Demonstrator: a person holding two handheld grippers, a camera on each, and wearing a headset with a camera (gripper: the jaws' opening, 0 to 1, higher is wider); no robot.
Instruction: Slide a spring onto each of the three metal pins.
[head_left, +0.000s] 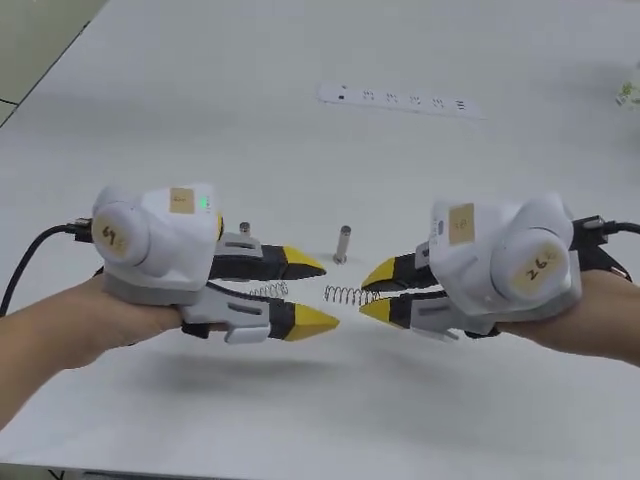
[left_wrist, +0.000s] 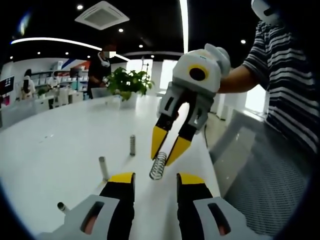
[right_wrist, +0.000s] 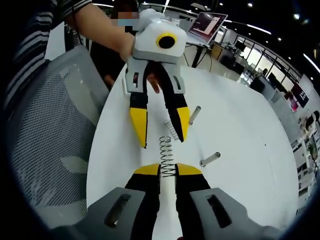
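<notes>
Bright, even overhead light whitens the table (head_left: 300, 60); soft grey shadows lie on its near part. Above the table ceiling lamps (left_wrist: 80, 7) glare; fisheye edges bend.

Round yellow sticker (head_left: 537, 268) on the body of the right gripper (head_left: 378, 291): handwritten "26". Round yellow sticker (head_left: 110, 236) on the body of the left gripper (head_left: 320, 293): handwritten digits, turned sideways, possibly "69", not sure. Tan square label (head_left: 461, 223) on top of the right gripper and tan square label (head_left: 181, 200) on top of the left: nothing legible. Power strip (head_left: 400, 100) toward the desk's far edge: small marks, too small to read.
</notes>
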